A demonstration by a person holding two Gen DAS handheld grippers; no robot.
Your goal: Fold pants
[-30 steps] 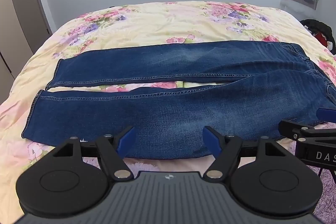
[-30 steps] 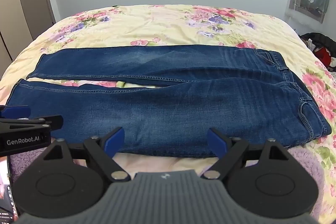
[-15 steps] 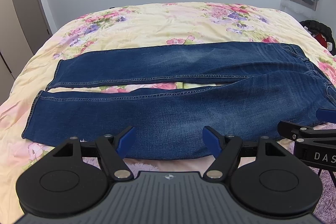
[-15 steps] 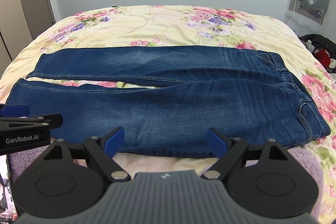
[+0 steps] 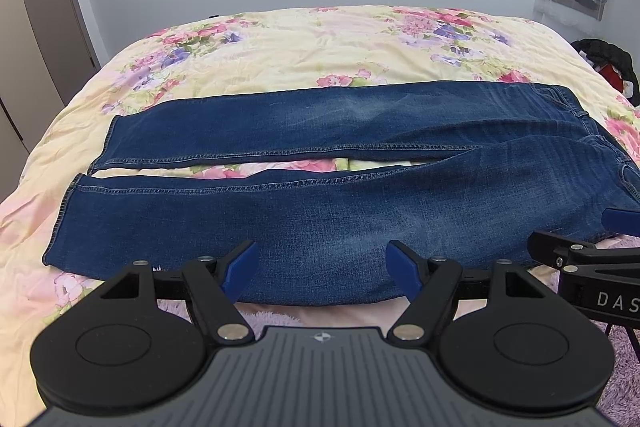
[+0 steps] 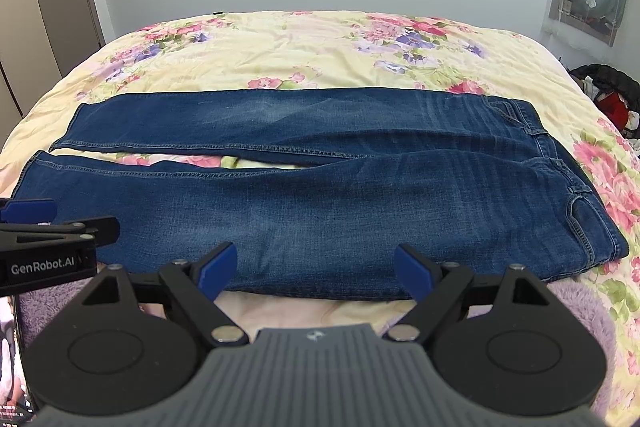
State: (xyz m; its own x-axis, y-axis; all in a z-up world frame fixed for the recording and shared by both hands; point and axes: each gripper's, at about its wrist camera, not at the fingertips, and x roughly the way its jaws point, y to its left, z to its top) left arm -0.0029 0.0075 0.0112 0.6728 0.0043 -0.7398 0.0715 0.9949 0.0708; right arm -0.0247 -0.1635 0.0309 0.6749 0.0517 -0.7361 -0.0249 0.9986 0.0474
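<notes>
Left wrist view: left tongs (image 5: 322, 267) and right tongs (image 6: 316, 269) both spread wide, empty, above the jeans' (image 5: 340, 211) near edge.

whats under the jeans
The jeans lie flat on the floral bedspread, which shows all around them and through the gap between the legs. Anything else beneath the denim is covered.

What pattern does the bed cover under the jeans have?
The bed cover is pale yellow with pink and purple flowers; the right wrist view shows it best.
</notes>
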